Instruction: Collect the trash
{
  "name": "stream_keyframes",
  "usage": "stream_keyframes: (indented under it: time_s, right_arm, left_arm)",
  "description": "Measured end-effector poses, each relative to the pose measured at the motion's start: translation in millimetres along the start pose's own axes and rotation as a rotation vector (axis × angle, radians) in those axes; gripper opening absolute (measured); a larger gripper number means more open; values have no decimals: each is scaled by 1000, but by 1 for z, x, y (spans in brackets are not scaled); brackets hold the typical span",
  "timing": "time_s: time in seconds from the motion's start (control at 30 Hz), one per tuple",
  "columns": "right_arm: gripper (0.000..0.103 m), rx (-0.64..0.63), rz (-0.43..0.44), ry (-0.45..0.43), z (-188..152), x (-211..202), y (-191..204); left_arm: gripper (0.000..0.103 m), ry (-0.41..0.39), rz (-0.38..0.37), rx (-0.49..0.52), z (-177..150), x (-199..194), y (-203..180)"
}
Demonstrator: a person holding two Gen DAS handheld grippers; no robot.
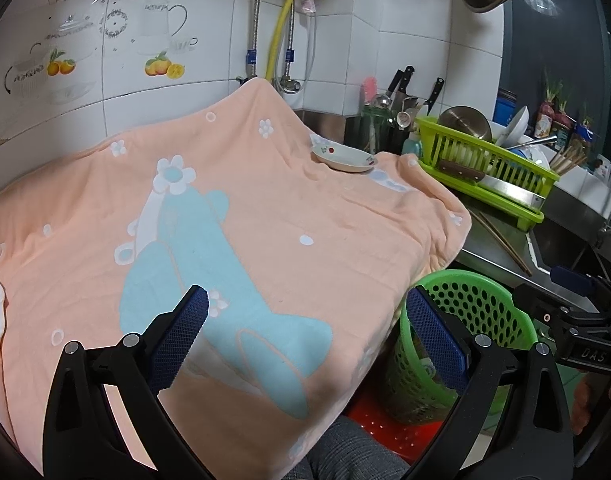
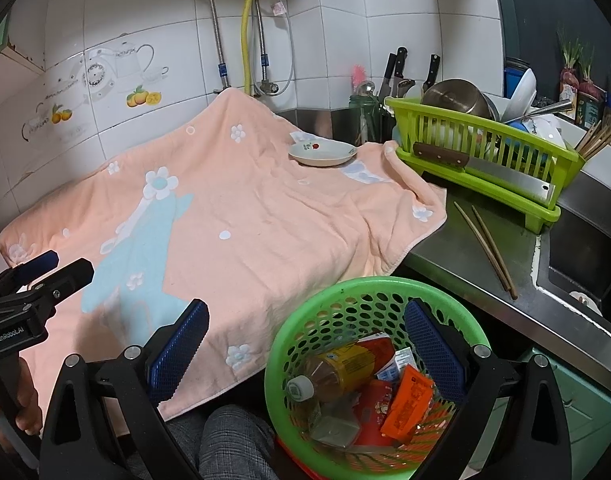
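A green perforated basket stands below the counter's front edge and holds a plastic bottle, an orange packet and other wrappers. It also shows in the left wrist view. My right gripper is open and empty above the basket's near left rim. My left gripper is open and empty over the near edge of the peach towel. The left gripper also appears at the left of the right wrist view.
A small floral dish sits at the towel's far side. A green dish rack with a cleaver, pots and bowls stands right. Two chopsticks lie on the steel counter by the sink. A knife holder stands behind.
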State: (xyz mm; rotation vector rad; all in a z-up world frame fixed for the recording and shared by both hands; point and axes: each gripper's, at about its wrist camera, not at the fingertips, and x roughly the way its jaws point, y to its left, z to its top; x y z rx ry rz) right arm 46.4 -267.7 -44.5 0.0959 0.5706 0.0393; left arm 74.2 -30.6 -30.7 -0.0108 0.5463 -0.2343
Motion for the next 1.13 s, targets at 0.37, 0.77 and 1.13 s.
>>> stream_keyframes:
  time_s: [0.37,0.77,1.13]
  right_arm:
    - [95,3,0,-3,-2,-1,0]
    - [95,-2,4,-1,-3,0,2]
    - [95,-4,12,5,-5,4,5]
  left_arm:
    - [98,0,-2,13,0,1,-6]
    - [98,-11,2,16,-1,-1,-7]
    - [98,6,16,4,0,4,-3]
